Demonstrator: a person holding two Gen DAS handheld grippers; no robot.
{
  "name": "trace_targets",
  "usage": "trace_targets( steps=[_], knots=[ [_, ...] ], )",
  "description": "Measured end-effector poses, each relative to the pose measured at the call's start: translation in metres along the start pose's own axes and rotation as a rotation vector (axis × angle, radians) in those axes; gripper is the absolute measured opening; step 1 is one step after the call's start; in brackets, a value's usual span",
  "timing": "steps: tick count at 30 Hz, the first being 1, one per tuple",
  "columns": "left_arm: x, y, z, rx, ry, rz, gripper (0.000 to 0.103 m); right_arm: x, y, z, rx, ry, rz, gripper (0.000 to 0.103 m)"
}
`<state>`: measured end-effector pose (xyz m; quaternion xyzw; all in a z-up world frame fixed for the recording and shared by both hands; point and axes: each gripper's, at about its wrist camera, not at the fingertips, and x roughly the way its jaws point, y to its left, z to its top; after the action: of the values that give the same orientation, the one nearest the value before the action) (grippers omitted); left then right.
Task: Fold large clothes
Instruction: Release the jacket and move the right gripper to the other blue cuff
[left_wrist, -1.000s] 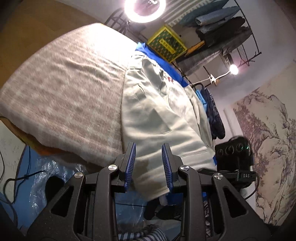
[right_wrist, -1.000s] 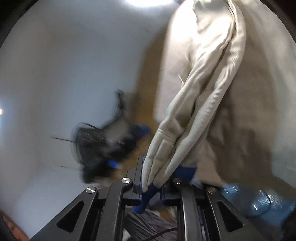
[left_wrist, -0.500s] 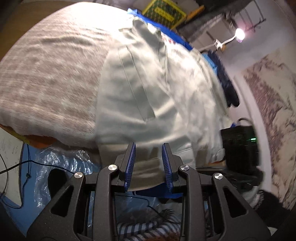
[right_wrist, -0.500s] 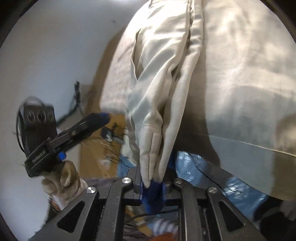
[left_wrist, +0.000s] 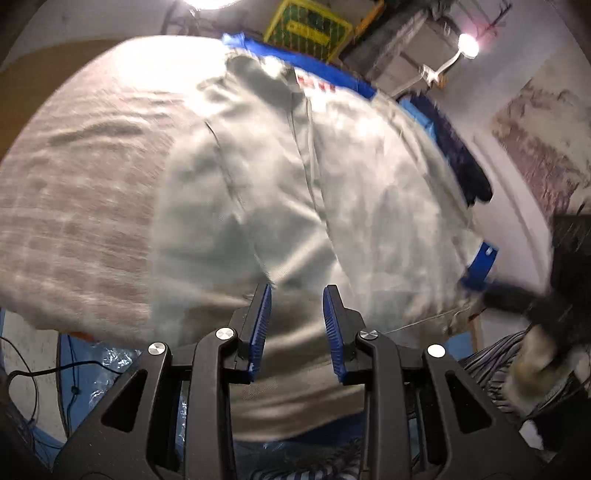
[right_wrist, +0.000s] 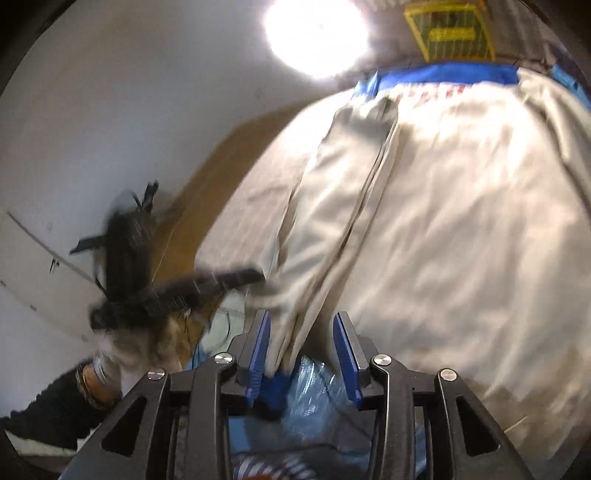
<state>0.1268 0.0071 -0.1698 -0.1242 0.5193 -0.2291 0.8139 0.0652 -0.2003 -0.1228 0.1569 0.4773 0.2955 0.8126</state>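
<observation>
Left wrist view: motion blur softens everything. My left gripper (left_wrist: 297, 317) stands part open above the hem of the pale grey-beige cotton jacket (left_wrist: 295, 206), spread on the brown woven bedcover (left_wrist: 81, 206); contact unclear.

Right wrist view: also blurred. My right gripper (right_wrist: 301, 350) has just been opening; the jacket's folded sleeve (right_wrist: 332, 221) hangs between its fingers, unpressed
</observation>
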Motion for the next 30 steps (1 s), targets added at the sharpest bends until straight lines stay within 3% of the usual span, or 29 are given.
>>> trace_targets(
  steps=[2,5,6,10,12,17,19,20,25,27,30],
  knots=[
    [0.029,-0.010,-0.015,0.048,0.077,0.014,0.028,-0.010,-0.007,0.013,0.000,-0.040,-0.014,0.040],
    [0.034,-0.038,-0.036,0.227,0.036,0.111,0.028,-0.030,-0.017,0.029,-0.006,-0.114,-0.042,0.040],
    [0.034,-0.043,-0.037,0.250,0.063,0.092,0.027,-0.038,-0.022,0.031,-0.005,-0.140,-0.056,0.040],
    [0.021,-0.052,-0.038,0.237,0.050,0.046,0.027,-0.053,-0.038,0.037,0.024,-0.203,-0.097,0.046],
    [0.011,-0.065,-0.036,0.250,0.008,0.028,0.027,-0.063,-0.050,0.040,0.022,-0.248,-0.148,0.056],
    [-0.006,-0.105,-0.024,0.331,-0.084,0.000,0.027,-0.104,-0.082,0.030,0.058,-0.305,-0.260,0.056],
    [-0.004,-0.115,-0.015,0.328,-0.104,-0.026,0.027,-0.118,-0.095,0.024,0.090,-0.321,-0.307,0.064],
    [-0.002,-0.121,-0.009,0.314,-0.104,-0.046,0.028,-0.128,-0.106,0.019,0.111,-0.333,-0.344,0.070],
    [0.011,-0.143,0.011,0.274,-0.083,-0.126,0.038,-0.169,-0.142,0.002,0.147,-0.394,-0.468,0.073],
    [0.020,-0.153,0.017,0.274,-0.069,-0.140,0.038,-0.184,-0.157,-0.004,0.166,-0.405,-0.491,0.079],
    [0.035,-0.167,0.021,0.263,-0.032,-0.169,0.038,-0.204,-0.176,-0.014,0.209,-0.416,-0.524,0.080]
  ],
)
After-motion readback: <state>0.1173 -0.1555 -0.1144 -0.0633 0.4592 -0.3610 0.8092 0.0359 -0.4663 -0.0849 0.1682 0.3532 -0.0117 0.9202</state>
